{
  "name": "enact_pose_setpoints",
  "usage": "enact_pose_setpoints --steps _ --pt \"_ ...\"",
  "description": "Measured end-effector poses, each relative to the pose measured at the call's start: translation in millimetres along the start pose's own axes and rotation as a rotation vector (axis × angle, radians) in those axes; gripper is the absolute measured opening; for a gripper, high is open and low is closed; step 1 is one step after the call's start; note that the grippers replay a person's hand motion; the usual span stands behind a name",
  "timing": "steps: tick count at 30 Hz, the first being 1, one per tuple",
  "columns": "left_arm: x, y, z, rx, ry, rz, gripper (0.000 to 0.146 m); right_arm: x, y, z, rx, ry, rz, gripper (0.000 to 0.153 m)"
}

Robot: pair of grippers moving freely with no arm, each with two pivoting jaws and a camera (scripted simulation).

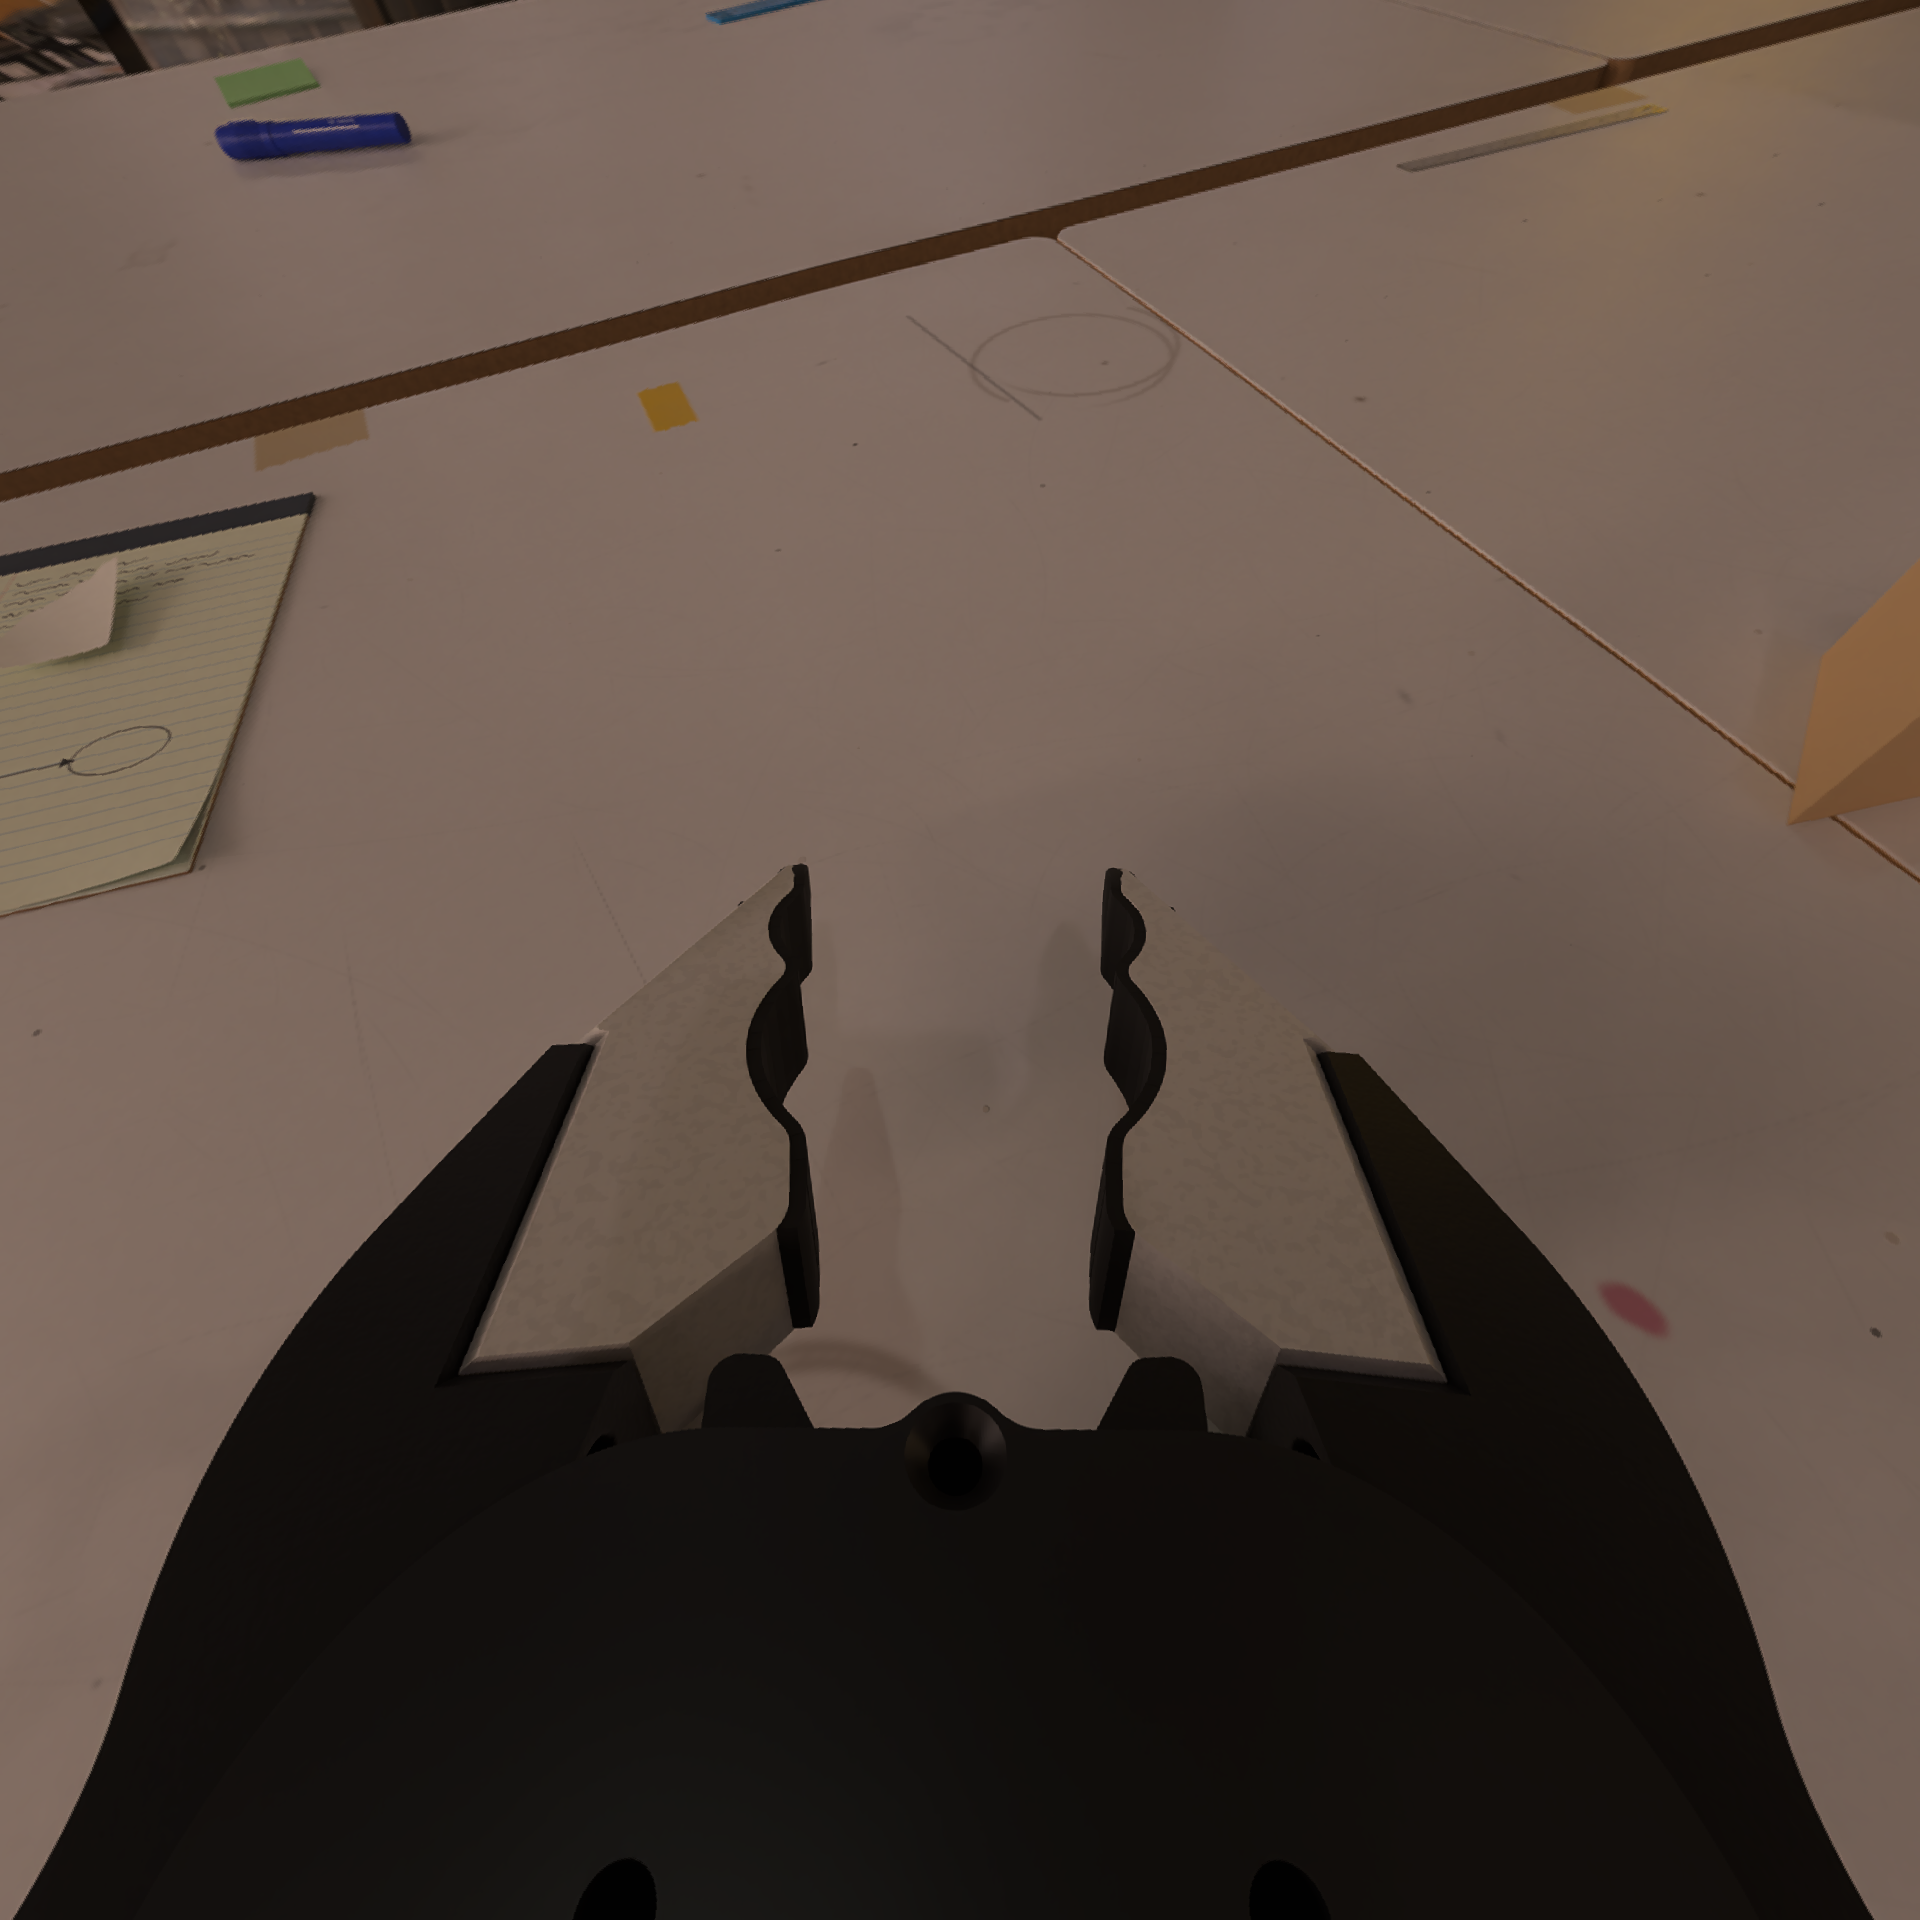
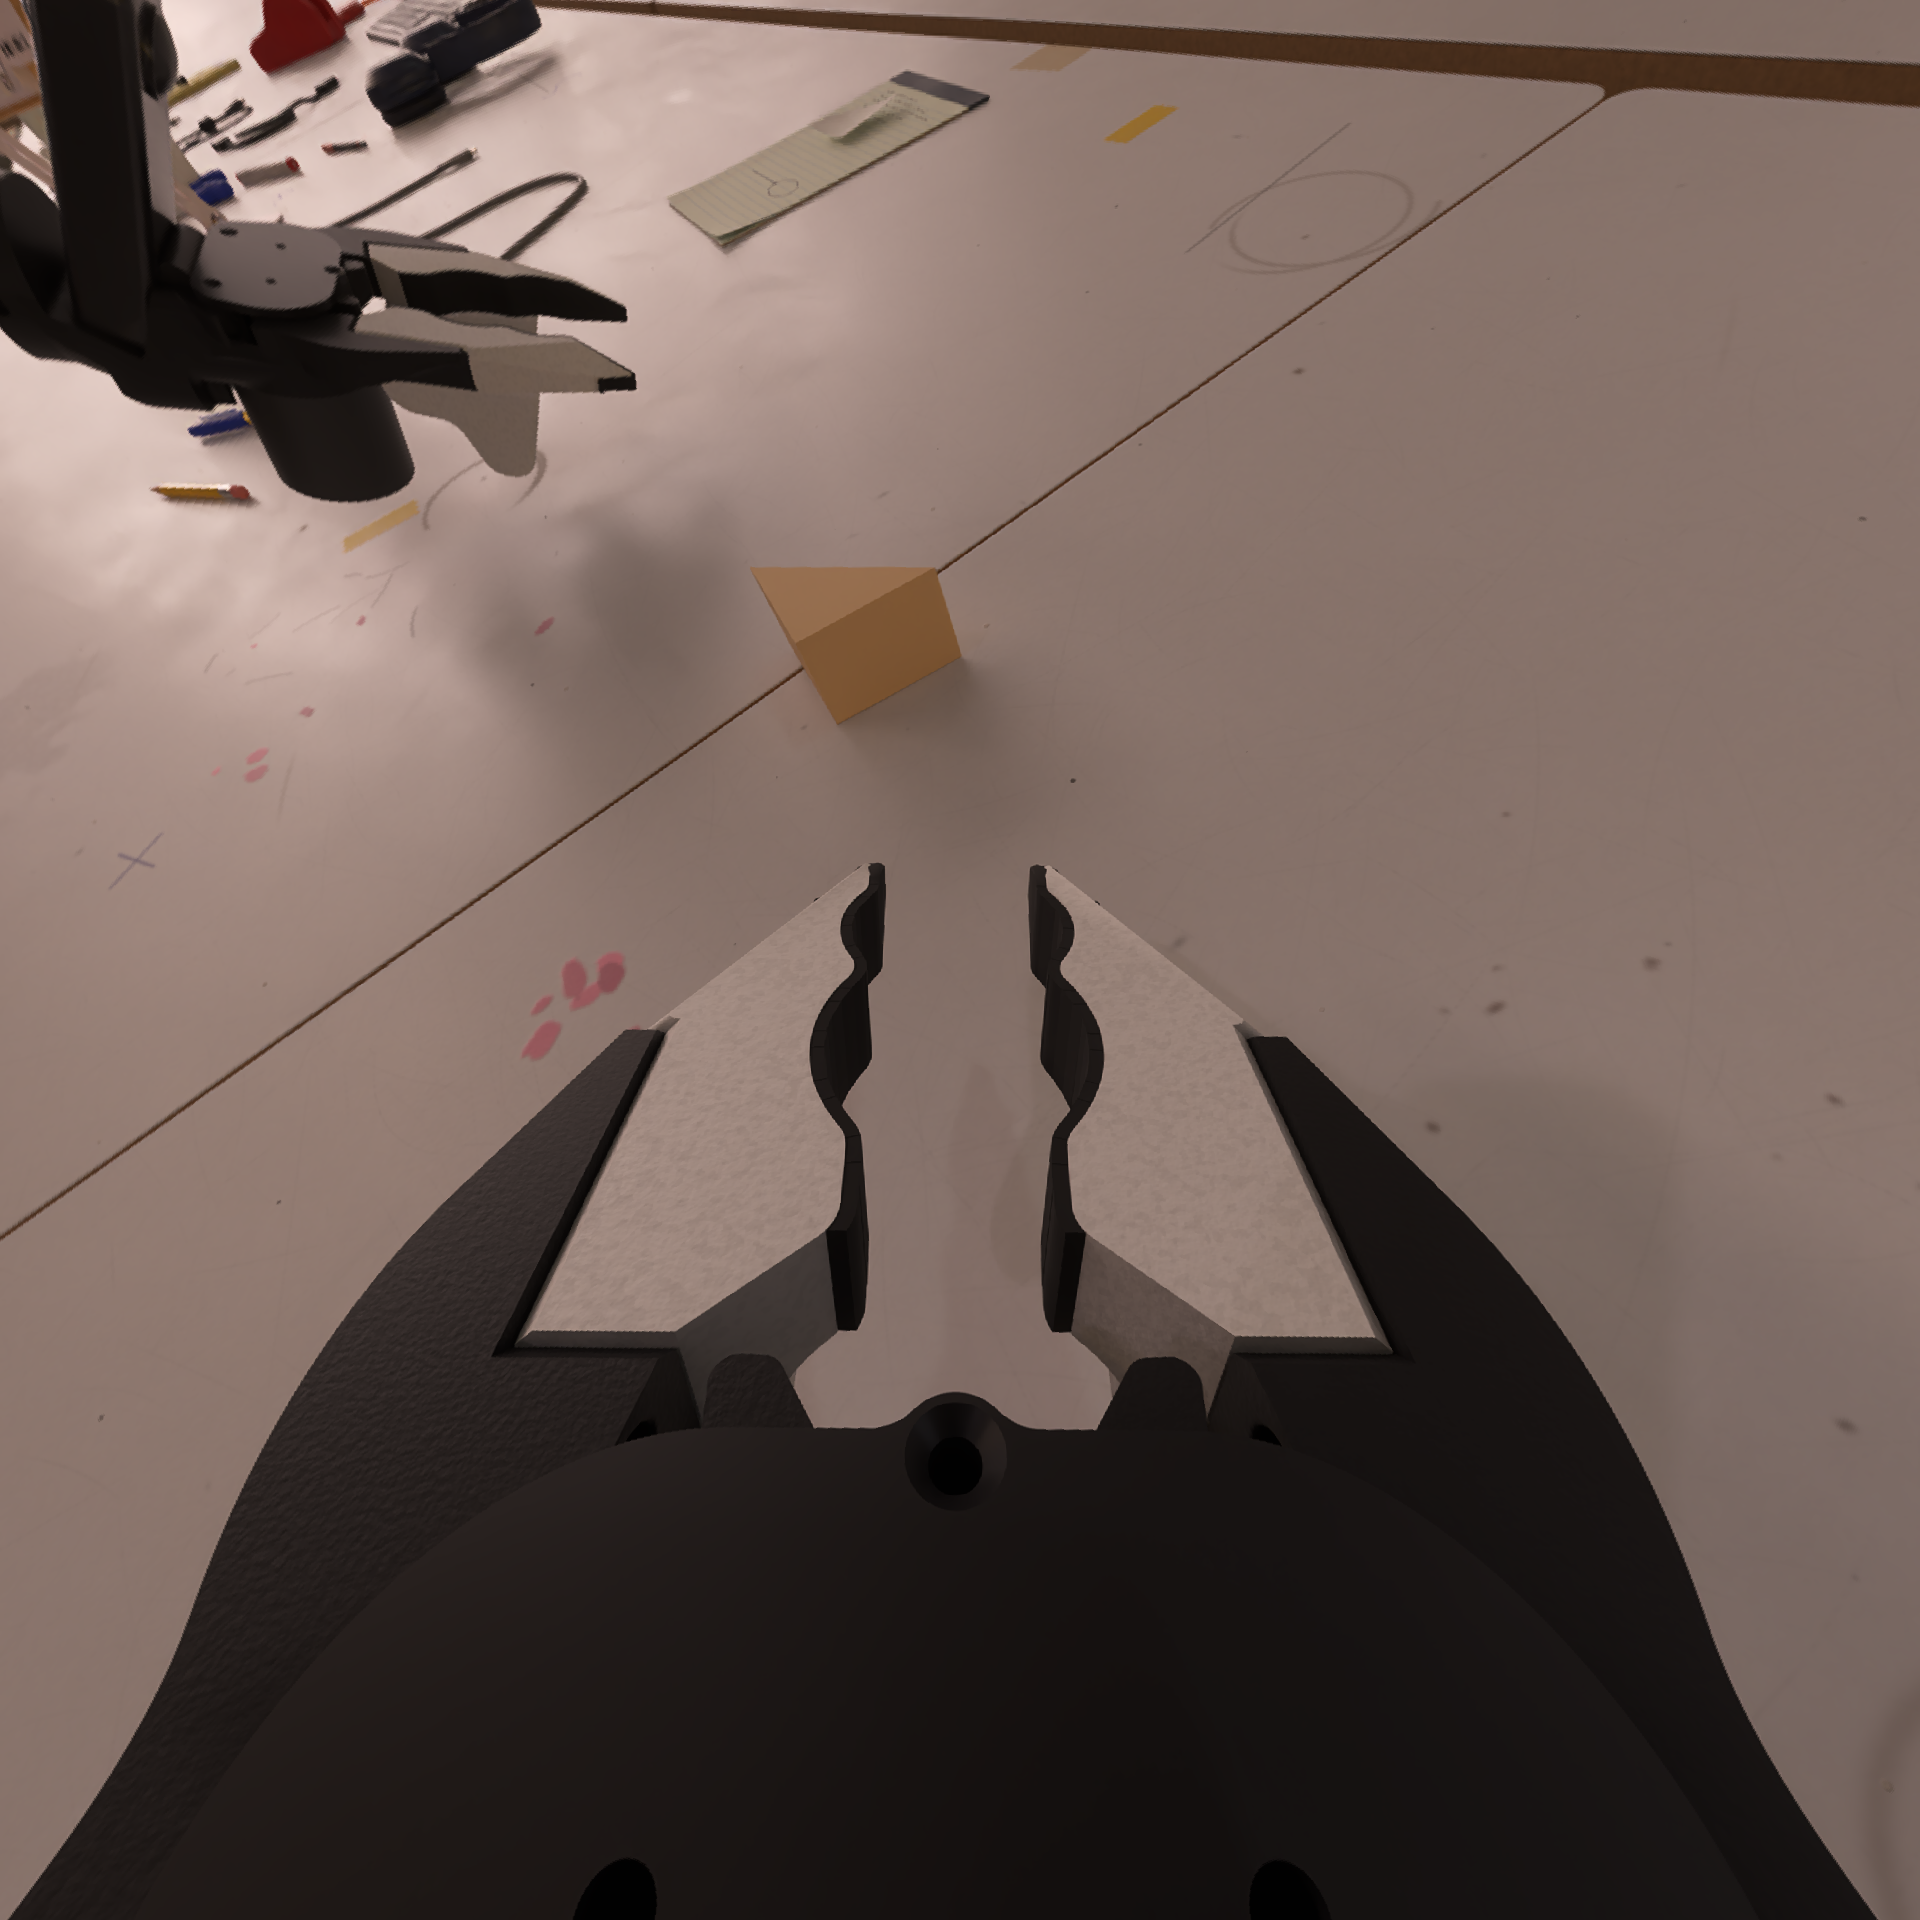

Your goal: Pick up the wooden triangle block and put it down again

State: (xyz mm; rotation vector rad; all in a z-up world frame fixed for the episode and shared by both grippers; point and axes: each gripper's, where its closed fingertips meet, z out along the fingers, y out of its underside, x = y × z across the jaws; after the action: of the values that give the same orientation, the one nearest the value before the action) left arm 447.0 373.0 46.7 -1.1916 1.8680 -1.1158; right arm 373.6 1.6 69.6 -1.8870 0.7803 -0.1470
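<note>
Left gripper [image 1: 956, 883], right gripper [image 2: 956, 881]: black bodies; white fingers; scalloped black pads

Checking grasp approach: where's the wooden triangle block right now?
In the right wrist view the wooden triangle block rests on the table, on the seam between two panels, ahead of the open right gripper; the left wrist view shows it at the right edge.

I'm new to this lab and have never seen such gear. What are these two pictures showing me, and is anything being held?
Each picture comes from a camera mounted on a two-finger gripper, looking forward along its fingers. The left gripper and the right gripper are both open and hold nothing. The wooden triangle block lies on the white table, across a seam, ahead of the right gripper; the left view catches it only at its right edge. A lined notepad and a blue marker also lie there.
</note>
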Motion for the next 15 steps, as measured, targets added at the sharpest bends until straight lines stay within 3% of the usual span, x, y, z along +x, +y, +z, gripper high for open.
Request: enact_pose_setpoints --steps 15 --pt "-0.1 10.2 8.0 -0.088 -0.030 0.041 0.056 3.5 7.9 3.9 -0.036 0.015 -0.009 0.028"
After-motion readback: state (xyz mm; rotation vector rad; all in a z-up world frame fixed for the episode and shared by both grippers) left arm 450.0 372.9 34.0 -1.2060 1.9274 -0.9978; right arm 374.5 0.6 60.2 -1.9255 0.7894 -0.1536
